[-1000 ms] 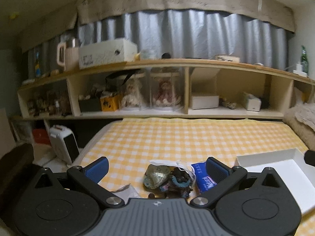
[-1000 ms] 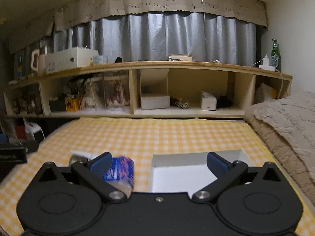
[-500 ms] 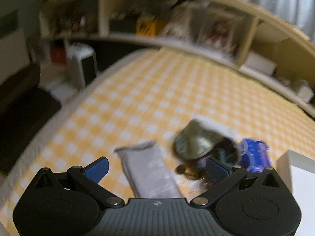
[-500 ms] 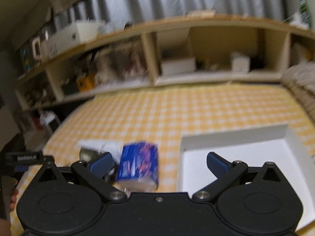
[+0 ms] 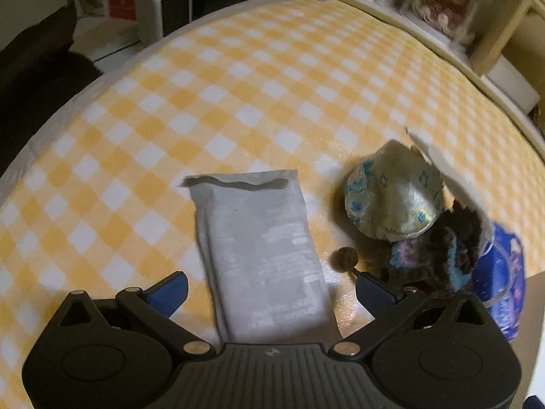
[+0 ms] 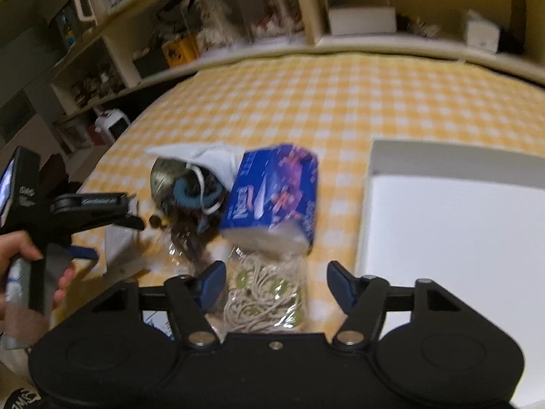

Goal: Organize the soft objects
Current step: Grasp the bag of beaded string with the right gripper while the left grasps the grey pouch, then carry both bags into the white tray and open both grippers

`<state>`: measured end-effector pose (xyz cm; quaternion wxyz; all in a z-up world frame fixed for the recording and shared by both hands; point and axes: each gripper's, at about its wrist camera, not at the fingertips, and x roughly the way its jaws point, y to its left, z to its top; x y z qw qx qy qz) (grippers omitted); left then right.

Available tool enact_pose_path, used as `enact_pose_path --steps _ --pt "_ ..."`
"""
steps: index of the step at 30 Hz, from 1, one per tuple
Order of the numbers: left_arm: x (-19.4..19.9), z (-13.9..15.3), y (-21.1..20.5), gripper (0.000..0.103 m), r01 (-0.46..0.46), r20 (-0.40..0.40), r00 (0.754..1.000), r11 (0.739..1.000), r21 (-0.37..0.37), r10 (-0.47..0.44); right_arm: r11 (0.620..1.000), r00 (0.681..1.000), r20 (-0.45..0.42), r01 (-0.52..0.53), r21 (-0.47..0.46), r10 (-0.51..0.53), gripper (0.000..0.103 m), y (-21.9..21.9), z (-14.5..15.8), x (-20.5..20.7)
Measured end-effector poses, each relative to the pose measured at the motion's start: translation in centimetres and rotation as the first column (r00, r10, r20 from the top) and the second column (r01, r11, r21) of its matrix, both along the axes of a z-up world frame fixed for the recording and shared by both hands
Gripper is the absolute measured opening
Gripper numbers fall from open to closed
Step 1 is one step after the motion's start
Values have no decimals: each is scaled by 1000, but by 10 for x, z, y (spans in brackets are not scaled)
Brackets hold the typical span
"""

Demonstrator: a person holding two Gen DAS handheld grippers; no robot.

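Observation:
A pile of soft things lies on the yellow checked bedcover (image 5: 238, 78). In it are a flat grey packet (image 5: 262, 238), a round shiny cushion (image 5: 391, 197), a dark fuzzy item with blue and pink (image 5: 436, 259), a white mask (image 6: 211, 160) and a blue tissue pack (image 6: 272, 194). My left gripper (image 5: 270, 289) is open and tilted down, with the grey packet lying between its fingers, untouched. My right gripper (image 6: 276, 284) hangs over a clear bag of beige cord (image 6: 265, 296). Its jaws are closing around the bag, and the pads do not press on it.
An open white box (image 6: 453, 238) sits on the bed right of the pile. A white heater (image 5: 163, 3) stands on the floor beyond the bed's left edge. Wooden shelves (image 6: 306, 10) with dolls and boxes run along the far side. A hand (image 6: 20, 248) holds the left gripper.
Both grippers tipped down from facing the shelves and sank toward the pile. The left one now straddles the grey packet. The right jaws have narrowed over the cord bag.

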<state>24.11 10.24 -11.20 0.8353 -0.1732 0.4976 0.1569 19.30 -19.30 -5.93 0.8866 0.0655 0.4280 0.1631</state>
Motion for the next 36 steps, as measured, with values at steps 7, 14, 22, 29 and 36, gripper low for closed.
enact_pose_path --steps 7,14,22,29,36 --pt "2 -1 -11 75 124 23 992 986 115 -127 997 997 -50 -62 -40 60 62 18 -16 11" --pt "-1 7 -21 57 223 35 973 969 106 -227 992 994 -84 -81 -95 73 69 28 -33 18" --pt "-14 10 -27 56 227 51 972 971 70 -231 990 990 -115 -98 -105 85 68 32 -36 12" --pt "-31 9 -22 56 185 33 982 982 22 -186 987 988 -121 -111 -119 96 60 36 -39 10" --pt "-49 34 -22 56 142 138 979 988 69 -150 995 996 -56 -68 -74 64 51 25 -20 5"
